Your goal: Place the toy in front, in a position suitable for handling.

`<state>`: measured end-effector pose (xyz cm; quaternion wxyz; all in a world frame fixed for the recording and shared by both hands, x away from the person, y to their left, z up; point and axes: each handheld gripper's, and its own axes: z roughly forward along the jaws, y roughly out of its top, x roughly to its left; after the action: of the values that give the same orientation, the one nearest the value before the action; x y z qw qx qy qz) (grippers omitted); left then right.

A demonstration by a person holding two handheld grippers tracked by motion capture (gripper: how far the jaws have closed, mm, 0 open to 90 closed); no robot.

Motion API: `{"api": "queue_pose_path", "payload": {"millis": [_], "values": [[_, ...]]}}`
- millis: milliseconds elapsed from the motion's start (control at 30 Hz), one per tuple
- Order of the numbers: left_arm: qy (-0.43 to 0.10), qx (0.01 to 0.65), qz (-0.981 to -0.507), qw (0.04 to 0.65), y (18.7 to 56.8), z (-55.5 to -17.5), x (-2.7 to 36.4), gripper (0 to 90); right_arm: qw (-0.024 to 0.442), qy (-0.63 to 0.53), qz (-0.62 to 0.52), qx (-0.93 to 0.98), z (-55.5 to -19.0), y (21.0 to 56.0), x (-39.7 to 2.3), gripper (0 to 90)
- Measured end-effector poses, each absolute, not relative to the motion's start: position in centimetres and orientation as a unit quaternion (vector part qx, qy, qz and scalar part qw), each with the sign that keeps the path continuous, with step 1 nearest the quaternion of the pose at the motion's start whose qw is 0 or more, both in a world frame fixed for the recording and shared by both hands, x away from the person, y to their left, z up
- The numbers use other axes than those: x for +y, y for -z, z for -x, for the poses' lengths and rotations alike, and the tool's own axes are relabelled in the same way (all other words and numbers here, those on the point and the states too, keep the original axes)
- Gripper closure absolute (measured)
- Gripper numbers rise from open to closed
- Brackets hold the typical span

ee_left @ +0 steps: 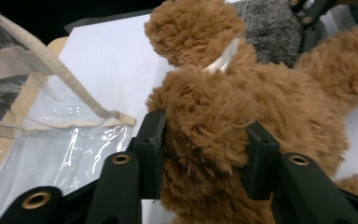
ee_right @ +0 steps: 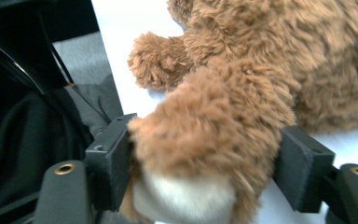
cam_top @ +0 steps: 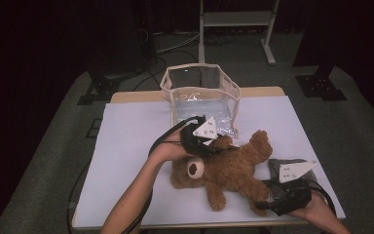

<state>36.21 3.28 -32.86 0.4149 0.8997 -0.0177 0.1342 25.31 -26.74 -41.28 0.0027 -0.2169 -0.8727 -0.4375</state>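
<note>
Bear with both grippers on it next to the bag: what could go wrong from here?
1. The left gripper has only plush of one limb of the bear between its pads; the fur may slip out on a lift.
2. The right gripper straddles a foot at the table edge, so the bear could sag or drop off.
3. The clear bag has soft walls; a limb could snag its rim and tip it.

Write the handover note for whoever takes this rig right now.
Left gripper: jaws either side of the teddy bear, pads against an upper limb.
Right gripper: jaws around a leg with a pale sole, pads against the fur.
Bear lies on the white table, just in front of the clear bag, which stands open.
Done: both grippers placed on the bear.
Left: probably lift it into the bag.
</note>
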Motion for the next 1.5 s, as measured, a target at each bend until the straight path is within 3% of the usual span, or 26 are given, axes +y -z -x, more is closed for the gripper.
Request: {"api": "queue_pose_path", "payload": {"millis": [567,767,833,967,1167,1333,1500], "values": [[-0.135,-0.016,-0.901,0.411,35.5,-33.2,10.7,39.5,-0.048,0.456,0.253,-0.852,-26.4,40.4,-29.1,27.1],[-0.142,0.007,-0.902,0.409,37.2,-32.9,13.5,36.2,-0.033,0.458,0.255,-0.851,-28.1,41.0,-28.0,26.7],[-0.152,0.018,-0.902,0.404,37.8,-33.1,14.4,31.4,-0.030,0.451,0.250,-0.856,-28.6,41.2,-27.4,25.9],[-0.134,0.041,-0.900,0.412,39.3,-33.6,15.2,27.5,-0.026,0.441,0.239,-0.865,-29.6,41.5,-26.5,24.6],[-0.117,0.060,-0.899,0.418,40.7,-34.0,14.2,31.0,-0.023,0.427,0.231,-0.874,-30.6,42.5,-24.8,22.8],[-0.104,0.067,-0.900,0.418,40.2,-33.4,14.6,38.5,-0.017,0.438,0.228,-0.870,-31.1,42.5,-24.2,30.0],[-0.102,0.071,-0.899,0.419,39.9,-32.2,15.0,38.6,-0.001,0.444,0.222,-0.868,-31.3,42.2,-23.3,32.6]]}}
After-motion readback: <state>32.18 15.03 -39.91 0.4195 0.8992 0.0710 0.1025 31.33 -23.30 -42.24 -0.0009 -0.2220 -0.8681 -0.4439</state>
